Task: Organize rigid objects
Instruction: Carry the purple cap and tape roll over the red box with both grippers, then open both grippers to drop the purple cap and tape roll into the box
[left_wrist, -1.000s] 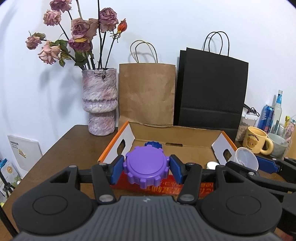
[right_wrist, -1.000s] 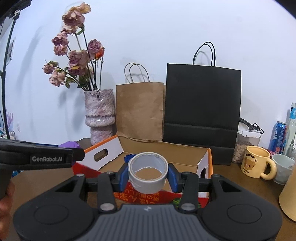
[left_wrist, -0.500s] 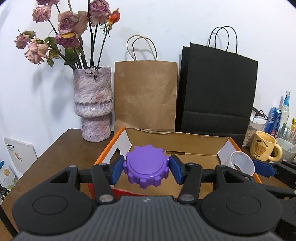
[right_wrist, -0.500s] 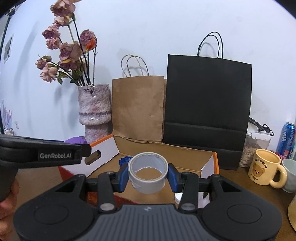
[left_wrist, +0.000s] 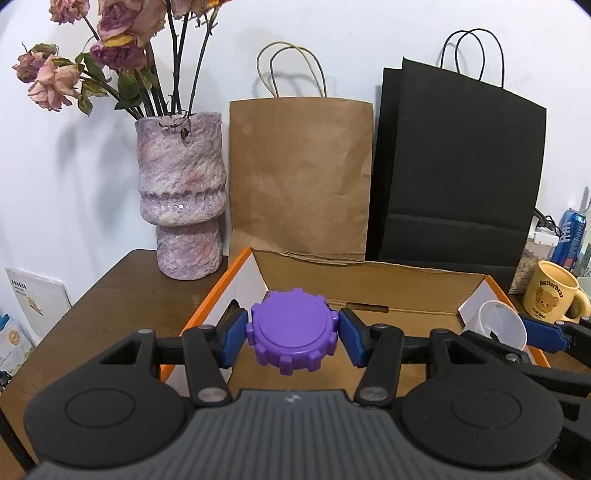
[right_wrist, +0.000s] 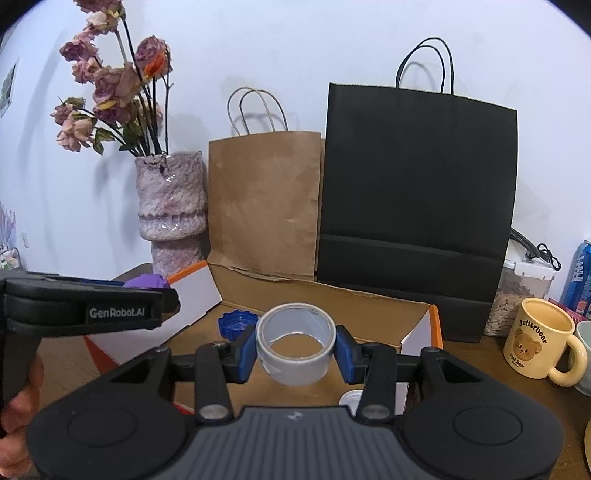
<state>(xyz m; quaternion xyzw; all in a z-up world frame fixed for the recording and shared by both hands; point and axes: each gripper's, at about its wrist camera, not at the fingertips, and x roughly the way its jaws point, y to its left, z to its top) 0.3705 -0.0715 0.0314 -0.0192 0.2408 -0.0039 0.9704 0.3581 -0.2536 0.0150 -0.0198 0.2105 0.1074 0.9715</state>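
Observation:
My left gripper (left_wrist: 292, 334) is shut on a purple notched lid (left_wrist: 292, 334), held above the near left part of an open cardboard box (left_wrist: 369, 280) with orange edges. In the right wrist view my right gripper (right_wrist: 295, 349) is shut on a grey roll of tape (right_wrist: 295, 345) over the same box (right_wrist: 369, 306). That roll of tape (left_wrist: 496, 328) also shows at the right of the left wrist view. A blue notched lid (right_wrist: 236, 325) lies on the box floor. A white cap (right_wrist: 351, 400) sits in the box near its front right corner. The left gripper's body (right_wrist: 85, 306) reaches in from the left.
Behind the box stand a purple vase (left_wrist: 181, 195) with dried roses, a brown paper bag (left_wrist: 299, 177) and a black paper bag (left_wrist: 454, 173). A yellow bear mug (right_wrist: 539, 341), a jar (right_wrist: 517, 291) and a blue can (left_wrist: 570, 238) stand at the right on the brown table (left_wrist: 110, 306).
Both grippers have moved forward toward the box and the bags, each still holding its object. The box now lies right beneath them and the vase looks larger.

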